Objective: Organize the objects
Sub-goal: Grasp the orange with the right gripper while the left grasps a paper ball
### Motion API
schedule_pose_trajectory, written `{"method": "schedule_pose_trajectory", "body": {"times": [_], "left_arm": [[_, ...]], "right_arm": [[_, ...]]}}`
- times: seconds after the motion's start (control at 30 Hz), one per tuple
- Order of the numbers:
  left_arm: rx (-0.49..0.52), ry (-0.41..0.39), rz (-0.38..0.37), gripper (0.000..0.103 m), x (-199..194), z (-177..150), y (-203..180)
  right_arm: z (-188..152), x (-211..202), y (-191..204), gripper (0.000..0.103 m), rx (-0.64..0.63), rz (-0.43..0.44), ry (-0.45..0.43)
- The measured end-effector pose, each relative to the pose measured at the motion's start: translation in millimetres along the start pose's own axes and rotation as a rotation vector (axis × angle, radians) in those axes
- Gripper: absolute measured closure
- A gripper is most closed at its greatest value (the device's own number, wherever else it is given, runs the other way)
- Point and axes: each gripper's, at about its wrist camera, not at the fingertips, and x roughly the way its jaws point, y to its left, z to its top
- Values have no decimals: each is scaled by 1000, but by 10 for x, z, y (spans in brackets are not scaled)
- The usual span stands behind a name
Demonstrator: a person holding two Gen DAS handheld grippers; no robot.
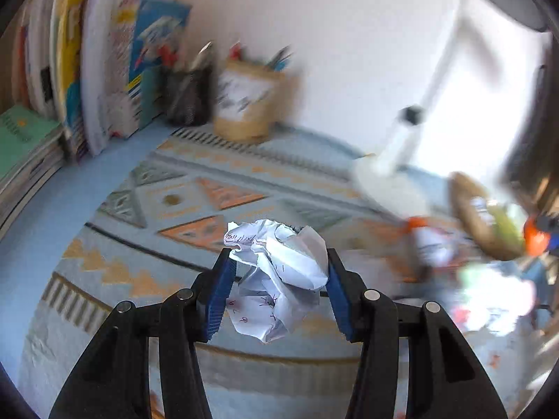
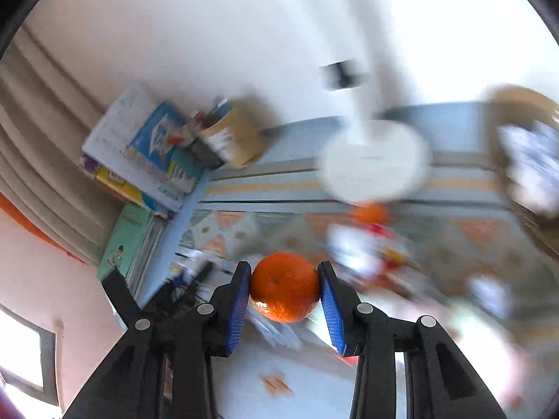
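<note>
The left hand-held gripper is partly closed, its 2 blue pads pinching a crumpled paper ball above the patterned tabletop. The right hand-held gripper clamps an orange between its pads, lifted clear of the tabletop.

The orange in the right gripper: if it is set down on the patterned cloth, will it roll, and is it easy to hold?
The orange is round, so it may well roll once released. Its dimpled skin probably grips well against the ribbed blue pads of the right gripper, which press it on both sides. It looks firm, keeping its shape under the squeeze.
</note>
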Motion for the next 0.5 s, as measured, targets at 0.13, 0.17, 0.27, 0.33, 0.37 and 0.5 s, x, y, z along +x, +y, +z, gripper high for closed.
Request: {"method": "schedule_pose_trajectory", "body": {"times": [0.13, 0.17, 0.27, 0.33, 0.37, 0.5], "left_arm": [[109, -77, -105, 55, -454, 183, -791], [134, -82, -128, 55, -513, 225, -986], [199, -57, -220, 55, -538, 394, -1653], [206, -2, -282, 55, -407, 508, -2111], [196, 28, -305, 55, -329, 548, -2271], [185, 101, -358, 55, 86, 670, -2886]], "right_arm": [[-209, -836, -832, 65, 127, -136, -145], [-244, -1036, -1025, 65, 173, -159, -189], [-259, -1521, -1462, 65, 273, -186, -303], [-207, -1726, -1636, 65, 294, -211, -356], [-158, -1767, -1683, 65, 293, -227, -373], [117, -1634, -1760, 65, 274, -260, -377]]}}
